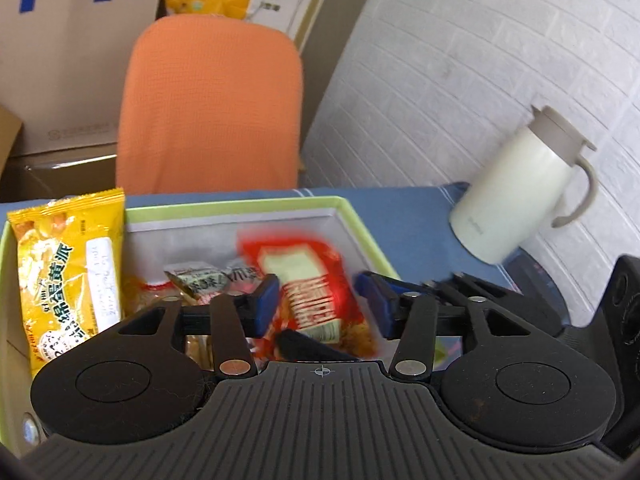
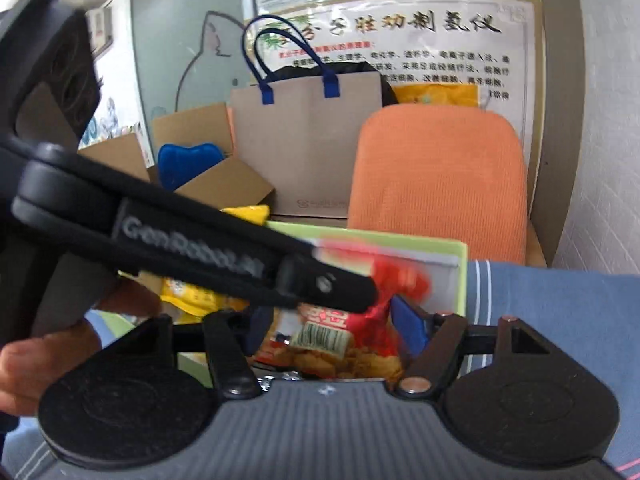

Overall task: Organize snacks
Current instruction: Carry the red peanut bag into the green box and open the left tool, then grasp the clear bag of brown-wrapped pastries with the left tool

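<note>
Hovering over the green-rimmed box (image 1: pixel 240 205), the left tongs (image 1: pixel 318 300) stand spread wide, blue pads (image 1: pixel 266 304) apart, nothing between them. Down inside the box lies the red snack packet (image 1: pixel 308 280), blurred, just beyond the pads. A yellow snack bag (image 1: pixel 68 272) stands upright against the box's left wall, and small wrapped sweets (image 1: pixel 200 280) sit between it and the red packet. The box rests on the blue counter (image 1: pixel 408 220), with a cream jug (image 1: pixel 524 192) well off to the right near the white brick wall. Behind the counter, an orange chair (image 1: pixel 212 108) and a brown paper bag (image 1: pixel 72 60).

Over on the right wrist view, the right tongs (image 2: pixel 334 330) are also released, pads either side of the red packet (image 2: pixel 344 344), whose barcode faces up; whether they touch it, I cannot tell. The left tool's black arm (image 2: pixel 180 248) cuts across the frame above, a hand (image 2: pixel 52 344) gripping at left. Cardboard boxes (image 2: pixel 200 160) sit behind.
</note>
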The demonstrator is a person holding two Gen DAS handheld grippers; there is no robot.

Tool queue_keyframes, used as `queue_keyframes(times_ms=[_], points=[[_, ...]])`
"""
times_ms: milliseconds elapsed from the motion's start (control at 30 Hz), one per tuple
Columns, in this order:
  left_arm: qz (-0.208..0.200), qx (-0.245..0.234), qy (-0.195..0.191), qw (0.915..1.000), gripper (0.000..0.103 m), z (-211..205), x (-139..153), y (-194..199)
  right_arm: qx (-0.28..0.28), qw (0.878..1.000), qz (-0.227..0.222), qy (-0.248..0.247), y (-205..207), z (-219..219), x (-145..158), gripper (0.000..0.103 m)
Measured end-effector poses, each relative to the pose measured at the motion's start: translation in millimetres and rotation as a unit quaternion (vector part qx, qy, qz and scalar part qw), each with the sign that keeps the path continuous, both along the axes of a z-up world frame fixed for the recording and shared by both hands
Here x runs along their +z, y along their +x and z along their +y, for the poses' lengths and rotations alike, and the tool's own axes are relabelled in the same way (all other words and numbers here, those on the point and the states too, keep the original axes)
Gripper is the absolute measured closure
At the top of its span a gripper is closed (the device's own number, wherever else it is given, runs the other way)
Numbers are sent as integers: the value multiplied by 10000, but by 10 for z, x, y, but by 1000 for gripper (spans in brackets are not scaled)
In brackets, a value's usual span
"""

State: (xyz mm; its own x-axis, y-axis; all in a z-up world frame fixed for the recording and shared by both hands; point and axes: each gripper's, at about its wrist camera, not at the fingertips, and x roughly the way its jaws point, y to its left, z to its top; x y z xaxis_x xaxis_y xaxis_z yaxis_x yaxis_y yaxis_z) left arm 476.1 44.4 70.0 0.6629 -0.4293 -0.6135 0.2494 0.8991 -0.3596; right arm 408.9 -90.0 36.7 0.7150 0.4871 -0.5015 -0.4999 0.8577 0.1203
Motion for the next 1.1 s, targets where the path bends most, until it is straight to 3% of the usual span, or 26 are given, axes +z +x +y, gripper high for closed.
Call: queue_keyframes(times_ms=[100, 200, 333, 500, 600, 833, 1100], points=[[-314, 202, -107, 9992, 54, 98, 82, -223, -150, 9995, -277, 90, -199, -164, 69, 23], [-716, 328, -46, 9969, 45, 178, 247, -557, -233, 9974, -664, 153, -521, -321, 224, 9], [-923, 308, -153, 9951, 36, 244, 329, -1061, -178, 9968, -759, 191, -1018, -415, 276, 9], [-791, 597, 257, 9948, 34, 167, 173, -1612, -155, 9990, -409, 99, -1596, -415, 78, 9], [-631, 762, 483, 9939, 34, 125, 56, -1879, -131, 9994, -248, 202, -1849, -396, -38, 0], [-435, 666, 140, 9967, 33, 170, -22, -2349, -117, 9994, -238, 241, -2297, -354, -27, 0], [-362, 621, 7, 9974, 31, 202, -41, -2498, -155, 9995, -280, 83, -2413, -300, -22, 0]])
